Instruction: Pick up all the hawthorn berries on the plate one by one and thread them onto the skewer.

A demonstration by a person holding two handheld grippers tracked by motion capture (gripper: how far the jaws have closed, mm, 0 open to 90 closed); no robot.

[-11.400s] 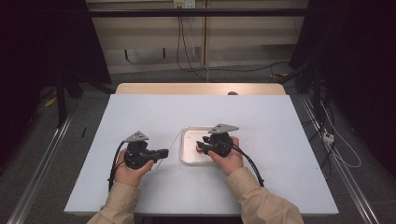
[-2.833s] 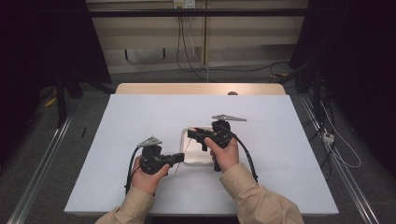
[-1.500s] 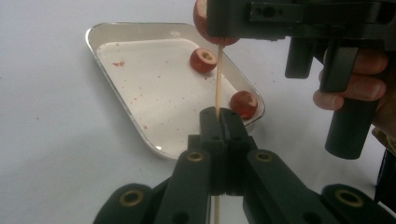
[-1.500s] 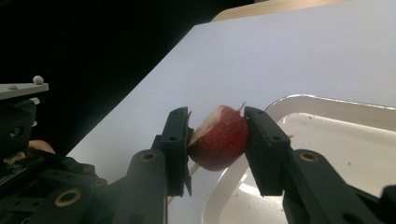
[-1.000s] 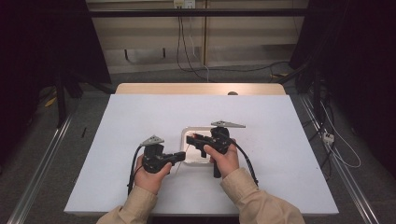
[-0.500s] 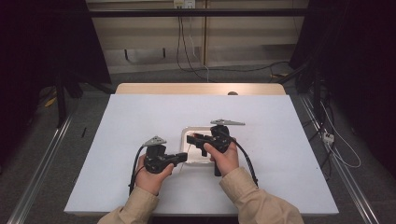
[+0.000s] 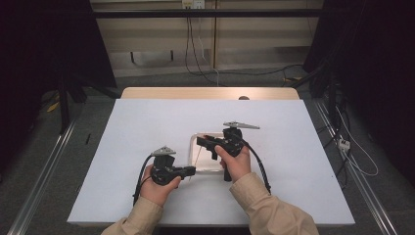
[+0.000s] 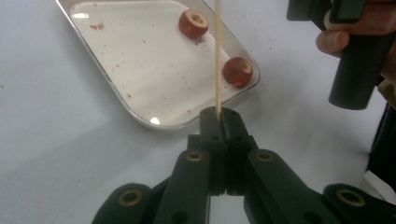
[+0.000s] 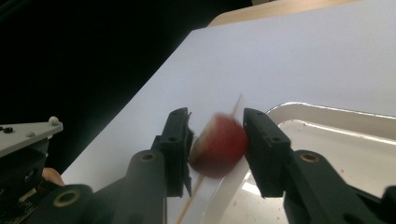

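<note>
Fruit [image 9: 218, 144] sits between the just-opening right claw [image 9: 215, 140]; left claw [image 8: 223, 122] pinches skewer [image 8: 217, 56].

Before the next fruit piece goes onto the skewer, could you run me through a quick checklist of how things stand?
1. Left gripper shut on the wooden skewer: ok.
2. Skewer pointing out over the tray: ok.
3. Red fruit piece between the right gripper jaws, which have just been opening: ok, though whether the pads press on it, cannot tell; it is blurred.
4. Skewer through that piece: cannot tell; the stick runs right by it.
5. More fruit waiting: ok, two red pieces lie in the tray.
6. Tray flat on the white table: ok.
</note>
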